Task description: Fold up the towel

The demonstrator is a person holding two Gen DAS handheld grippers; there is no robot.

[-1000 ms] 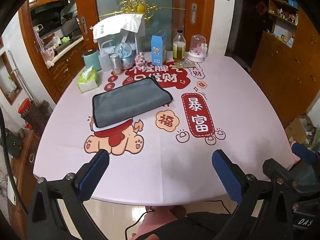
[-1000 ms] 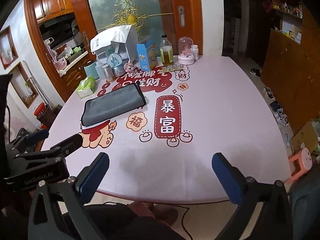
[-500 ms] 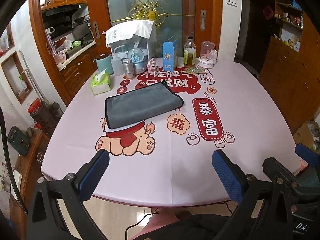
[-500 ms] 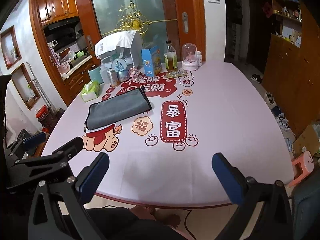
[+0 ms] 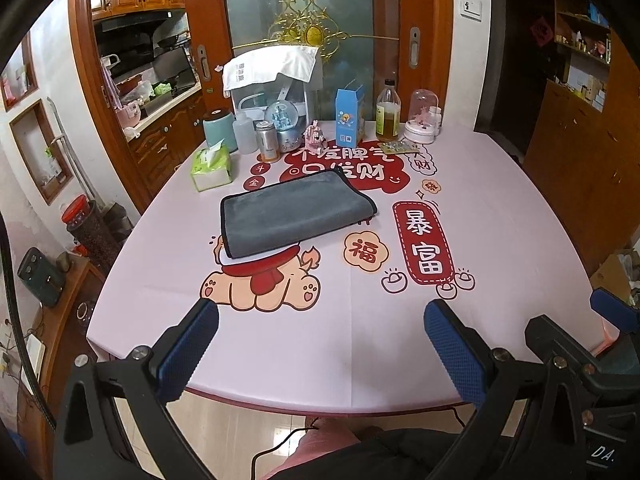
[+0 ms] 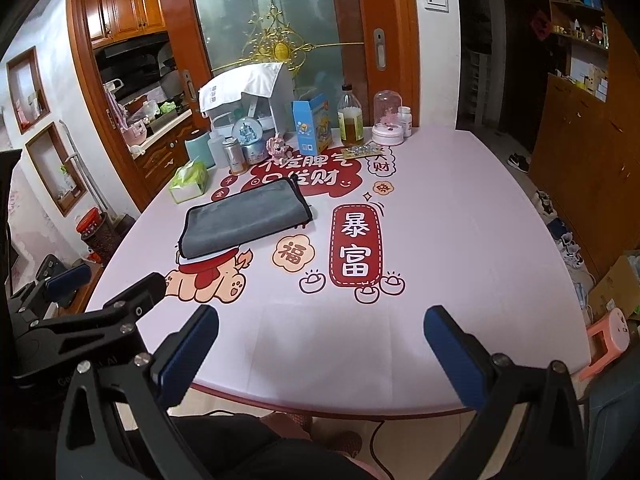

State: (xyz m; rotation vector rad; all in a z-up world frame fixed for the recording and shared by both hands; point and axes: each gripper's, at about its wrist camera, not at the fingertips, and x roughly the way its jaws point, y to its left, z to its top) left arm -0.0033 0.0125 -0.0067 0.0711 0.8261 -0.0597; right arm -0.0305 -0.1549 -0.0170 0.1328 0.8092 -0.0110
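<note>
**Folded towel on counter, both claws clear of it**

The grey towel [image 5: 294, 216] lies folded flat on the pink counter [image 5: 500, 240], left of centre, its near edge covering the top of a cartoon pig print [image 5: 260, 284]. Its black-trimmed edges show along the left and right sides. In the right wrist view the towel [image 6: 244, 218] sits the same way.

The left claw [image 5: 320, 348] is spread wide, blue pads apart, holding nothing, above the near counter edge and well apart from the towel. The right claw [image 6: 320, 348] is likewise spread wide and empty, near the same edge.

Behind the towel stand a green tissue pack [image 5: 211, 168], a blue carton [image 5: 349, 118], a bottle of yellow liquid [image 5: 387, 114] and a snow globe [image 5: 284, 126].
</note>
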